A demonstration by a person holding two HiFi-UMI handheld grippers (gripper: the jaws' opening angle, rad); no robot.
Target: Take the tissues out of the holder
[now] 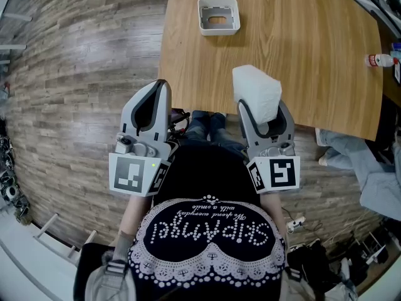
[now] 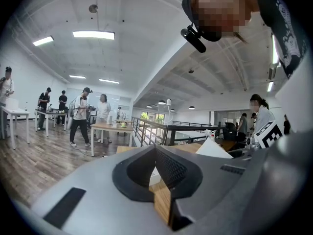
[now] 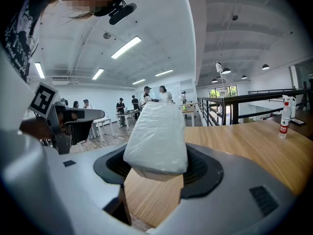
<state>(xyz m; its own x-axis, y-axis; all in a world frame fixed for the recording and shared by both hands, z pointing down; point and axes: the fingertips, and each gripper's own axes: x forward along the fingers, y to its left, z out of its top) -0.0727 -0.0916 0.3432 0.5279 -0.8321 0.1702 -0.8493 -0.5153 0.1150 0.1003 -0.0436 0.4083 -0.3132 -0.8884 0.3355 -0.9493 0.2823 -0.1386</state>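
The white tissue holder (image 1: 218,15) stands at the far side of the wooden table (image 1: 313,55); its inside looks bare. A white plastic-wrapped tissue pack (image 1: 255,89) is held off the table over its near edge, with my right gripper (image 1: 258,113) shut on its lower end. In the right gripper view the tissue pack (image 3: 156,133) stands up between the pads of the right gripper (image 3: 155,169). My left gripper (image 1: 161,88) hovers at the table's near left edge. In its own view the left gripper (image 2: 156,156) has its tips together and nothing in them.
A white spray bottle with a red label (image 1: 379,60) stands at the table's right edge, also visible in the right gripper view as the bottle (image 3: 284,123). Another person's legs (image 1: 351,149) are by the table's right corner. Several people stand at tables in the background.
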